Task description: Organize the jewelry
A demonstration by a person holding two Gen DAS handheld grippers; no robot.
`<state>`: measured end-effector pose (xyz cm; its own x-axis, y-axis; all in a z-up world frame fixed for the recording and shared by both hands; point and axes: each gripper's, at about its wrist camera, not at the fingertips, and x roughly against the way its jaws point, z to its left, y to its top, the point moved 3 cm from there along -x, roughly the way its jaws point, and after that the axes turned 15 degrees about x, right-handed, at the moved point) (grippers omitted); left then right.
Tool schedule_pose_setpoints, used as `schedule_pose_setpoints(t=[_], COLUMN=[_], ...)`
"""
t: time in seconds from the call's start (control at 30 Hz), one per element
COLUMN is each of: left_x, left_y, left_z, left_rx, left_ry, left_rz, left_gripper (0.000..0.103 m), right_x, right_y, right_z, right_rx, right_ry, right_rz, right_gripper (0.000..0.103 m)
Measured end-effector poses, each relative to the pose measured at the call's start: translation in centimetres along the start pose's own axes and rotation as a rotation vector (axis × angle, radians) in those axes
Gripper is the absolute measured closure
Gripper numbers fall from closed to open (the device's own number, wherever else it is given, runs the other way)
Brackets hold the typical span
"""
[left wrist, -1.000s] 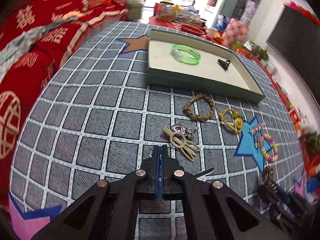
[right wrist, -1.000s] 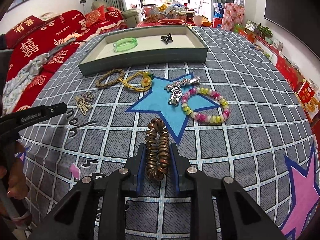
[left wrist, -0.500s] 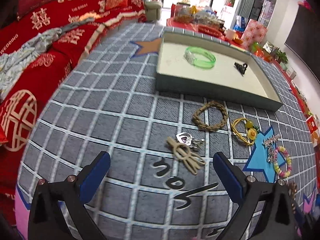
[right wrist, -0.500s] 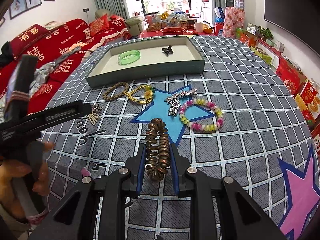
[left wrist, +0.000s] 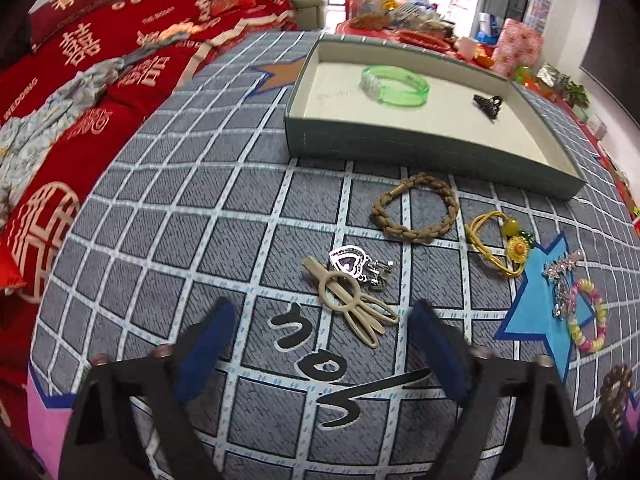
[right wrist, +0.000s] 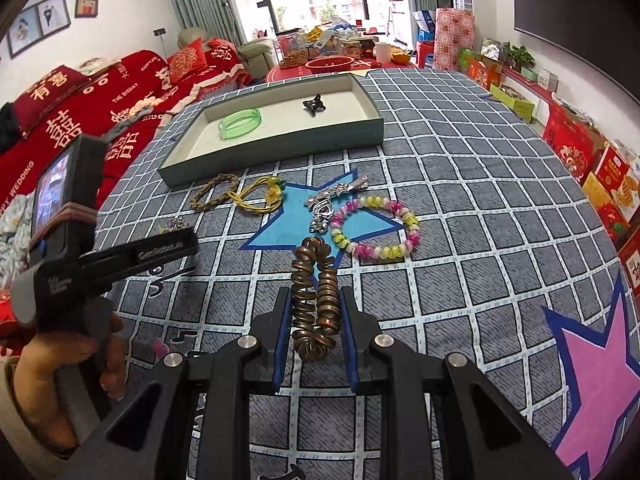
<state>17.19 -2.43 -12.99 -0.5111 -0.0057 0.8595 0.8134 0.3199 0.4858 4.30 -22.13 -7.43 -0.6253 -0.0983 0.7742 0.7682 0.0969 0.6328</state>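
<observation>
Tilting down, left claw (left wrist: 320,344) apart, just narrowing; right claw (right wrist: 312,320) clamping coil bracelet (right wrist: 314,292).

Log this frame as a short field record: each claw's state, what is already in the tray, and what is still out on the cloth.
left claw: open, nothing gripped, jaws just closing slightly, over beige hair clip
right claw: shut on copper spiral hair tie
tray: green bangle, black claw clip
on cloth: braided bracelet, beaded bracelet, yellow cord bracelet
</observation>
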Motion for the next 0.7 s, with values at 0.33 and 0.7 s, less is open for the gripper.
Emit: schedule_pose_setpoints(t=[0.33, 0.7], left_x=[2.4, 3.5], left_y=[-0.7, -1.5], left_z=[1.5, 2.2], left_rx=[-0.084, -0.104], left_ry=[-0.196, -0.258], left_rz=[-0.008, 0.009], left_gripper=[0.083, 0.085], right_x=[-0.1, -0.3], right_y=[-0.1, 0.2], right_z=[0.2, 1.3], right_rx=[0.0, 0.017], right_ry=[0.006, 0.012], right_rz=[-0.003, 0.001], right_gripper=[0.078, 0.078])
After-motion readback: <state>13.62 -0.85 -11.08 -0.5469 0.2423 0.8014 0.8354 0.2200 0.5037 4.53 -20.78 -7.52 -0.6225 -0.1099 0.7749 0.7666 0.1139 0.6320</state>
